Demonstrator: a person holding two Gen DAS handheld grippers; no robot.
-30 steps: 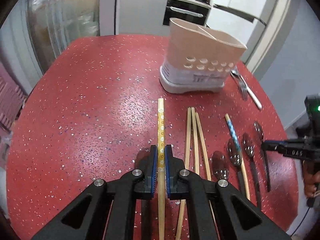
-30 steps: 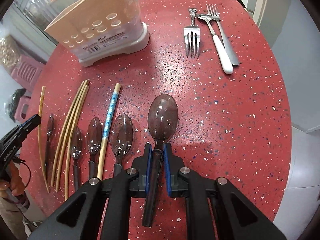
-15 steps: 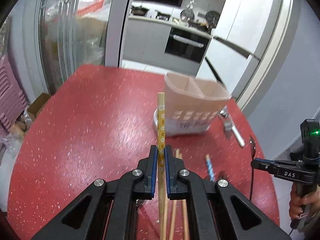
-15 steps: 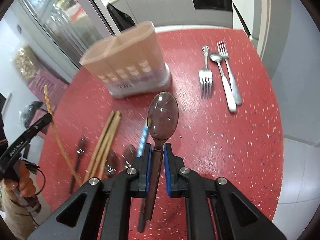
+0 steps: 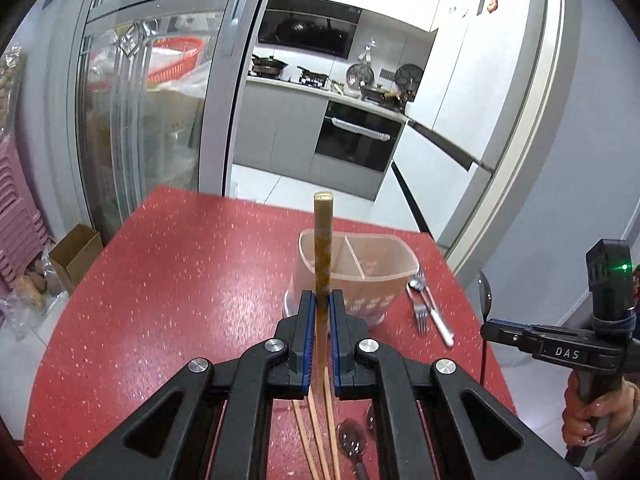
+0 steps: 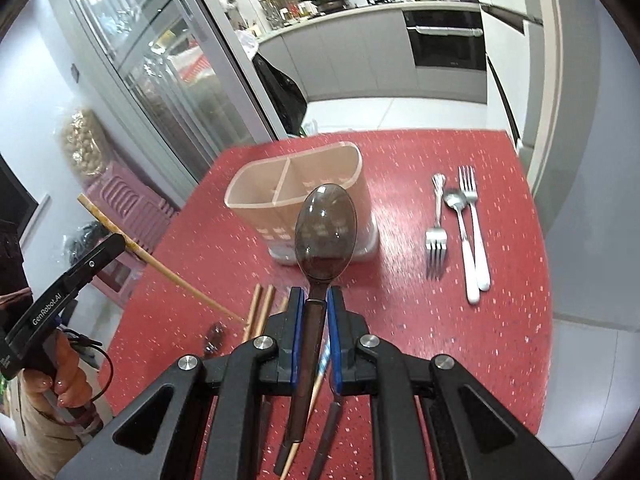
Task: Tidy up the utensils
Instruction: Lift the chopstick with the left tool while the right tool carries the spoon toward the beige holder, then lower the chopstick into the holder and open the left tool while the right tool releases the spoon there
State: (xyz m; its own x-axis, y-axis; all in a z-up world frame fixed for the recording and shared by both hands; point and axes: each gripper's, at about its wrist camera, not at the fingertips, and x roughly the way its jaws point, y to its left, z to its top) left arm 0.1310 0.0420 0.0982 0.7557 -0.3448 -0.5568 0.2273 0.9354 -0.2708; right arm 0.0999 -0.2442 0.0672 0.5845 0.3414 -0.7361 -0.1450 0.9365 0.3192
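My left gripper is shut on a yellow patterned chopstick, held up above the red table, tip toward the beige two-compartment utensil holder. My right gripper is shut on the handle of a dark translucent spoon, raised in front of the holder. The left gripper with its chopstick shows at the left of the right wrist view. Loose wooden chopsticks and dark spoons lie on the table below.
Two forks and a white-handled spoon lie right of the holder, also seen in the left wrist view. The red speckled table ends near a glass sliding door. Pink stools stand beside the table.
Both grippers have risen from the table, lifting the chopstick and the spoon, and both views now look level toward the holder and the kitchen.
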